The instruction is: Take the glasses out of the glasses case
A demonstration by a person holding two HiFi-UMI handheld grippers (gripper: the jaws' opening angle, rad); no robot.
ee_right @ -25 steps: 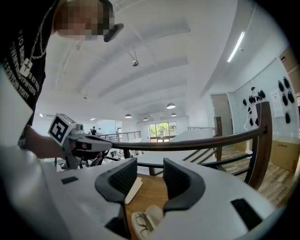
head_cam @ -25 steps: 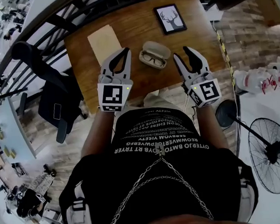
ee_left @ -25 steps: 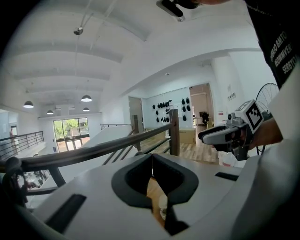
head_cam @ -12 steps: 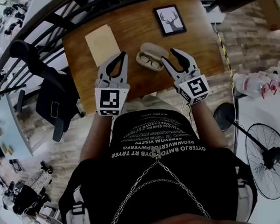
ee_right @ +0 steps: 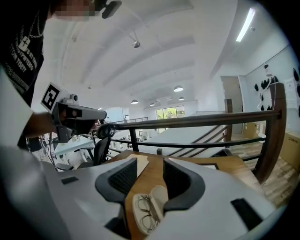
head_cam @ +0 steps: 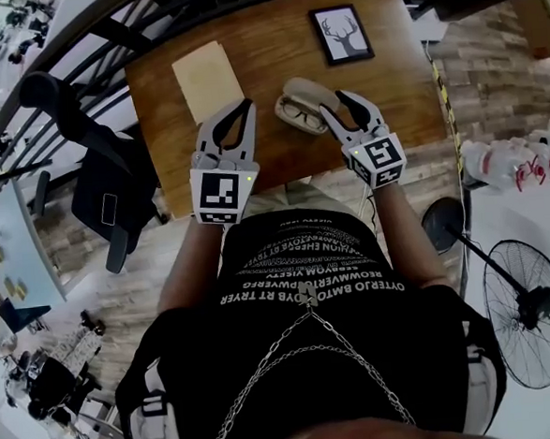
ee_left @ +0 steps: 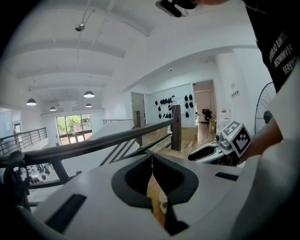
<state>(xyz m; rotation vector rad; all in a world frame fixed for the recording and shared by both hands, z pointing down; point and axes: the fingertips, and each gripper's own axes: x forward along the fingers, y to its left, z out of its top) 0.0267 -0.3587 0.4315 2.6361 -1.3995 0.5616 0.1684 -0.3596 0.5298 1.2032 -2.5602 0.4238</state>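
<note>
Wooden table (head_cam: 263, 46) beside railing (head_cam: 102, 34). Tan sheet (head_cam: 206, 70) at left, deer picture (head_cam: 342, 34) at right. Left gripper (head_cam: 245, 103) over near edge, jaws closed together, empty. Right gripper (head_cam: 333, 102) jaws wide apart, tips at case (head_cam: 306, 97), gripping nothing. Case open, lying mid-table between grippers. Glasses (head_cam: 298, 114) lie inside case.

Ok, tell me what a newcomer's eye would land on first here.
The open glasses case in the middle of the wooden table, with the glasses lying inside it. The right gripper is close beside it with jaws apart; the left gripper, jaws together, hangs to the case's left. A framed deer picture lies at the far side.
</note>
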